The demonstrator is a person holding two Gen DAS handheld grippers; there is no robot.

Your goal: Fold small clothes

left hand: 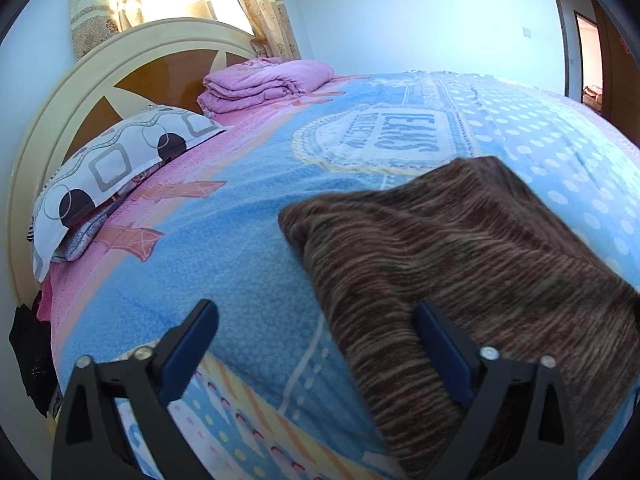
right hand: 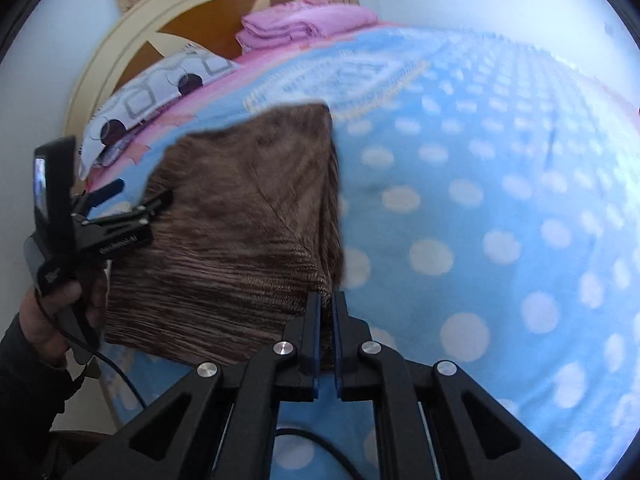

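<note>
Nearest in the right wrist view, the right gripper [right hand: 325, 312] has its jaws drawn almost together, and a near edge of the brown striped garment [right hand: 240, 216] is pinched between them. The cloth rises from that grip and spreads away over the bed, its right side hanging as a straight vertical edge against the blue polka-dot bedspread [right hand: 460, 208].

In the left wrist view the left gripper [left hand: 316, 320] has its jaws spread wide and nothing pressed between them. Its right-hand finger lies against the near left border of the garment [left hand: 460, 248], while the other finger hangs over bare bedspread [left hand: 248, 256]. From the right wrist camera the same left gripper [right hand: 124, 196] shows at the garment's left side, jaws apart, carried by a person's hand [right hand: 48, 316] in a dark sleeve, with a black cable trailing from it down past the bed's edge.

The garment lies partly folded on the bed (one layer doubled over another, by the look of the diagonal crease), its far corner reaching towards the printed oval emblem [left hand: 384, 136] in the middle of the bedspread.

Further off, along the left side of the bed, a white pillow with grey squares and dark circles [left hand: 116, 172] rests on a pink sheet. Beyond it a folded pink quilt [left hand: 264, 84] sits at the head of the bed, just in front of the cream and brown headboard [left hand: 120, 64]. Behind that hang patterned curtains [left hand: 264, 16], brightly backlit, beside a pale blue wall.
</note>
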